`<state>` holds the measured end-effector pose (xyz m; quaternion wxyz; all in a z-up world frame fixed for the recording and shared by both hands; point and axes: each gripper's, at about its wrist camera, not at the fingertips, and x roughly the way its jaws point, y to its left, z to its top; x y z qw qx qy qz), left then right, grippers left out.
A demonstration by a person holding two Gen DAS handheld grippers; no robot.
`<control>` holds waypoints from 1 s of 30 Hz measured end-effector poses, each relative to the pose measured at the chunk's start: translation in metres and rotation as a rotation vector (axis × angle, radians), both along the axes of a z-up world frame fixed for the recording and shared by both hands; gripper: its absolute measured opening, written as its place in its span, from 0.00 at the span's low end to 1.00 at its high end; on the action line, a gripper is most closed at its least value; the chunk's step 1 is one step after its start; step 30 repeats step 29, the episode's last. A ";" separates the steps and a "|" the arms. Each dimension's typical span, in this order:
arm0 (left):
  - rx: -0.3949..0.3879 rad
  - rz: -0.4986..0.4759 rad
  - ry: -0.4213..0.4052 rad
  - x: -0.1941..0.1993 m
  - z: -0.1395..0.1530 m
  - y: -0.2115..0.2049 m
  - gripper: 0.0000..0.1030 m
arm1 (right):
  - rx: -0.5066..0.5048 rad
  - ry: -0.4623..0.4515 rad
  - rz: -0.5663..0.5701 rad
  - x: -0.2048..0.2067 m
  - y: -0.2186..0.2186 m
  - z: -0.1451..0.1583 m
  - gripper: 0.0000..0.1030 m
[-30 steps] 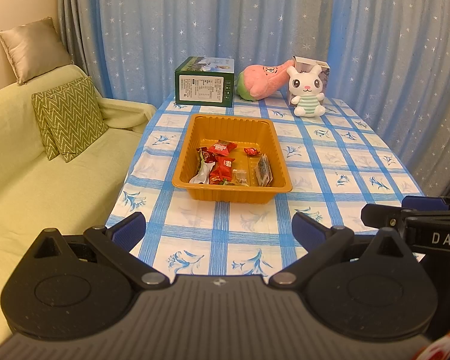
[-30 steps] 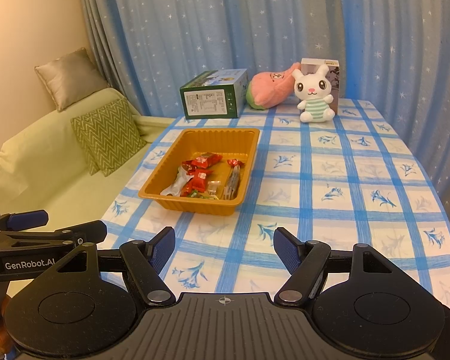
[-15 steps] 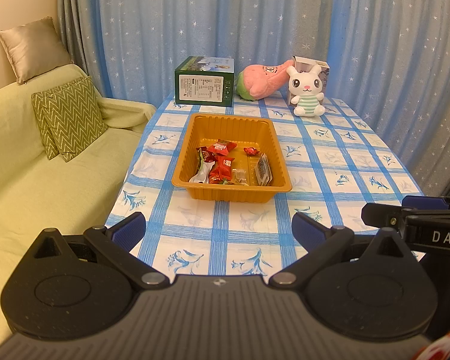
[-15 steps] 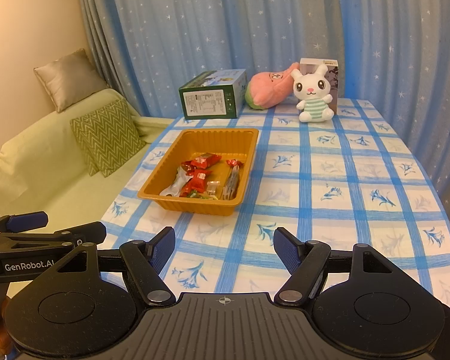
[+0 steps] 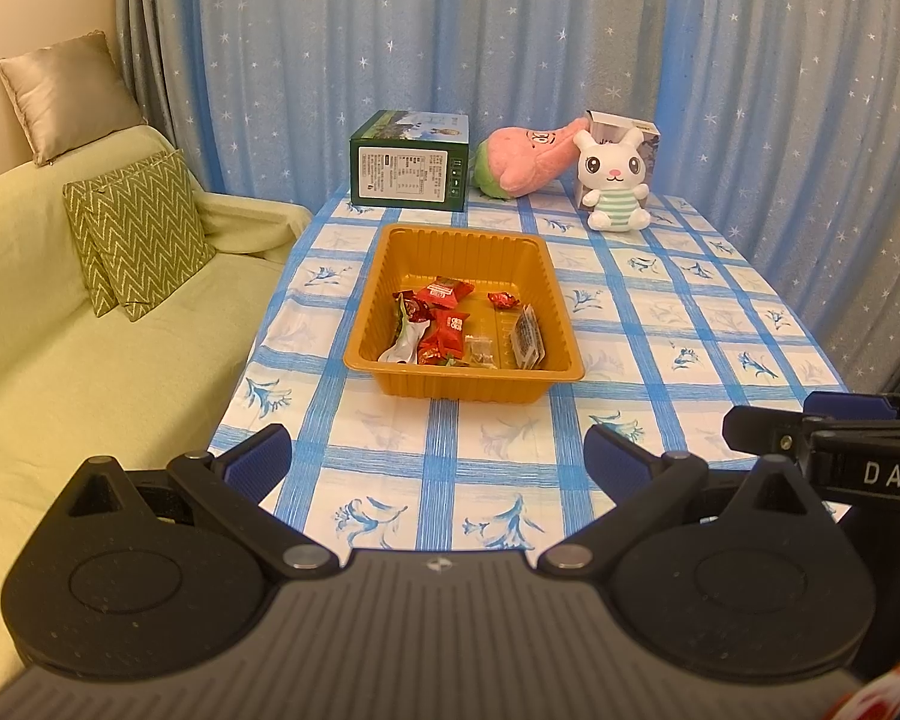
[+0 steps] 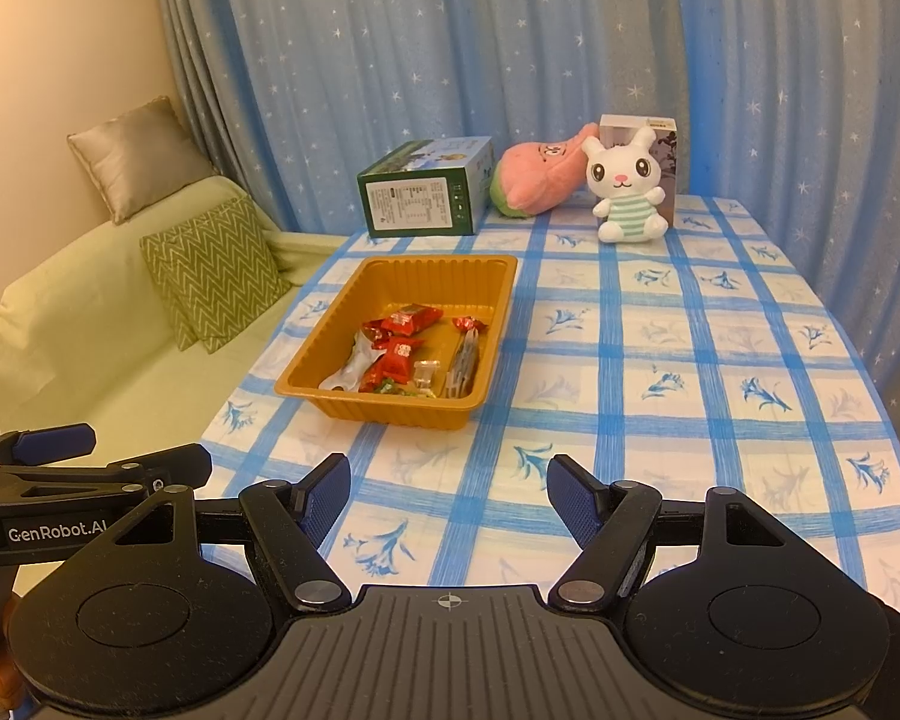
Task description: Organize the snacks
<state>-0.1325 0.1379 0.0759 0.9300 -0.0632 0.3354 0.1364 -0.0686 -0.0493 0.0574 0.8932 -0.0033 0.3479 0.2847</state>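
An orange tray (image 5: 390, 276) sits on the blue-checked table and holds several snacks: red wrapped candies (image 5: 447, 291), a white packet (image 5: 402, 348) and a dark sachet (image 5: 528, 339). It also shows in the right wrist view (image 6: 342, 312) with the red candies (image 6: 399, 354). My left gripper (image 5: 438, 459) is open and empty above the table's near edge, short of the tray. My right gripper (image 6: 450, 495) is open and empty, near the front edge, right of the tray. Each gripper shows at the edge of the other's view.
A green box (image 5: 408, 162), a pink plush (image 5: 525, 162), a white bunny toy (image 5: 615, 180) and a small carton (image 6: 660, 144) stand at the table's far end. A green sofa (image 5: 60, 348) with cushions lies to the left. Blue curtains hang behind.
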 end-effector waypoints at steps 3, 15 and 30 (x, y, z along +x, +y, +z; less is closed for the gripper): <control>-0.001 0.000 0.001 0.000 0.000 0.000 1.00 | 0.000 0.000 0.000 0.000 0.000 0.000 0.70; -0.001 0.000 0.001 0.000 0.000 0.000 1.00 | 0.000 0.001 0.001 0.000 0.000 0.000 0.70; 0.006 -0.003 -0.009 -0.005 -0.004 -0.004 1.00 | 0.001 0.001 0.000 0.000 0.000 0.000 0.70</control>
